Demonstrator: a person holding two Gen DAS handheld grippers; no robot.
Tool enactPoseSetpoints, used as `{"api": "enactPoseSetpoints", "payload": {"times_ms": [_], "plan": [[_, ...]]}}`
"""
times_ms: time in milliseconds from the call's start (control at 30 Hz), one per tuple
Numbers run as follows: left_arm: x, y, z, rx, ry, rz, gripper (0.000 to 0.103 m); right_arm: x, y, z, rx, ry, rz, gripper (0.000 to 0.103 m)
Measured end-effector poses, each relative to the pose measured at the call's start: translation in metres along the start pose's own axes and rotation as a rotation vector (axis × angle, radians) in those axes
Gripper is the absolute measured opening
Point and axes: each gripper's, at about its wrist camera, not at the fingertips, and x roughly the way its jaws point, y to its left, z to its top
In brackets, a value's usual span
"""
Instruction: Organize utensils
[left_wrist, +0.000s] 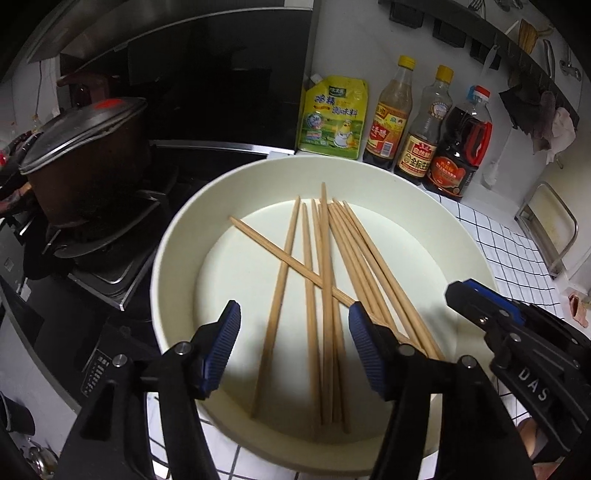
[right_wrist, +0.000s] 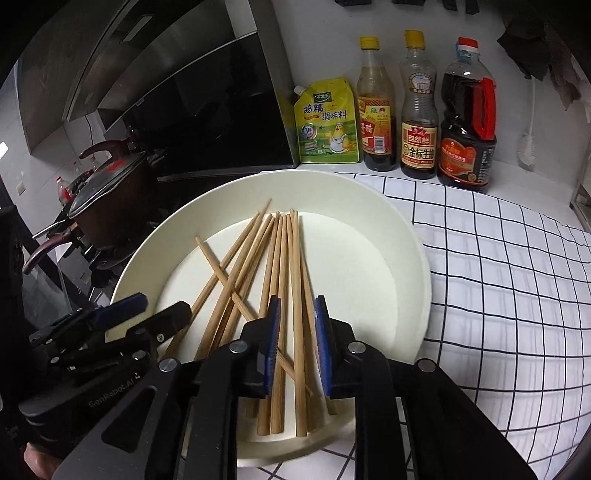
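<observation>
nine chopsticks (left_wrist: 325, 280), one bowl (left_wrist: 177, 236), three bottles (left_wrist: 424, 136)

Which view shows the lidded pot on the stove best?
The left wrist view: the pot is large, with lid and body both visible. In the right wrist view the pot is smaller, far off at the left edge.

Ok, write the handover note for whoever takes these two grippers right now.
Left gripper: open above the white bowl, nothing between its jaws.
Right gripper: open, jaws narrow, poised over the chopsticks, no grip visible.
Chopsticks: all loose in the bowl on the checked counter, one crossing the rest.
Done: nothing sorted yet.
Left: gather, align and move them out.
</observation>
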Motion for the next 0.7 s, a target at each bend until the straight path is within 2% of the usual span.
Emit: {"api": "enactPoseSetpoints", "payload": {"times_ms": [133, 467, 700], "plan": [[-0.005, 0.002, -0.003, -0.007, -0.009, 0.013, 0.066, -0.009, 0.0, -0.007, 0.007, -0.007, -0.002, 0.019], [-0.02, 0.0, -0.01, 0.003, -0.031, 0.039, 0.066, -0.029, 0.003, -0.019, 0.014, -0.025, -0.02, 0.03], [-0.03, -0.002, -0.015, 0.01, -0.041, 0.042, 0.069, -0.041, 0.005, -0.024, 0.015, -0.037, -0.025, 0.033]]}}
